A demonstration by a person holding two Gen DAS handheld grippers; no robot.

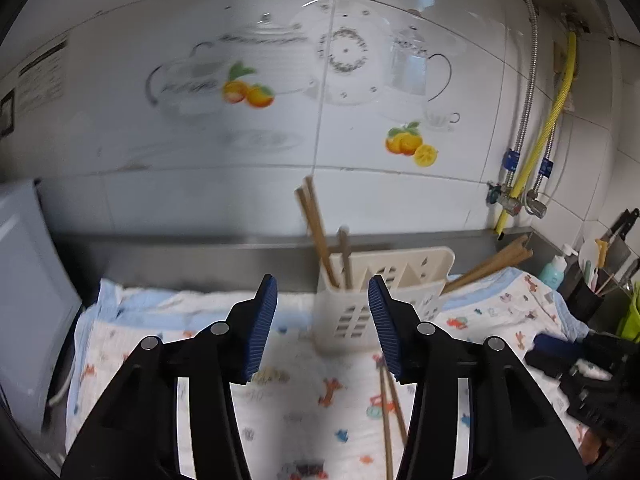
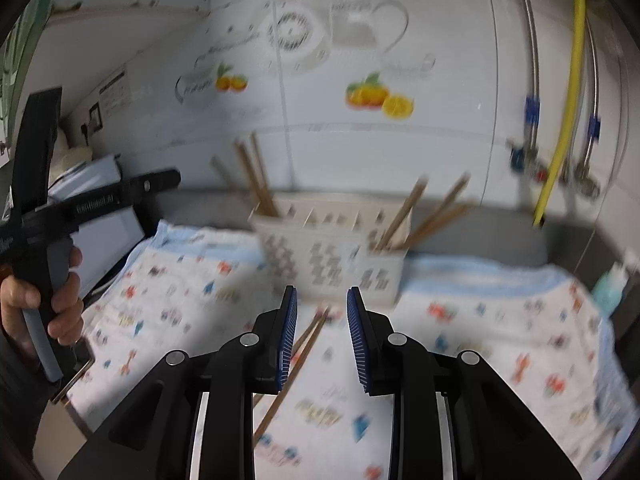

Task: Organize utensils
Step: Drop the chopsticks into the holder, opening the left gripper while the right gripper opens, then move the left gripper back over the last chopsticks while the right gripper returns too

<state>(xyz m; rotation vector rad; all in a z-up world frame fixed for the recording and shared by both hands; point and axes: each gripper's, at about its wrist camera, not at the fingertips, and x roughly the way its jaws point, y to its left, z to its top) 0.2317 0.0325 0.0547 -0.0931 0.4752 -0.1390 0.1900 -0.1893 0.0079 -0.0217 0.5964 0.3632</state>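
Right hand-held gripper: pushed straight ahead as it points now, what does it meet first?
Probably the chopsticks lying on the cloth between its open jaws; the holder stands just beyond. Blur leaves depth uncertain.

Patterned cloth (image 1: pixel 304 408) over steel counter (image 1: pixel 192 258)

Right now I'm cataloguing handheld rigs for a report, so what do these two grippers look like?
Both match: the left gripper and right gripper have glossy black angular linkages with silver pivot pins and ribbed blue pads. From the right wrist, the left tool shows a grey handle and white lettering.

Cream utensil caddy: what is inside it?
The caddy holds wooden chopsticks standing in its end compartments. Its walls hide their lower ends; blur obscures the middle compartments.
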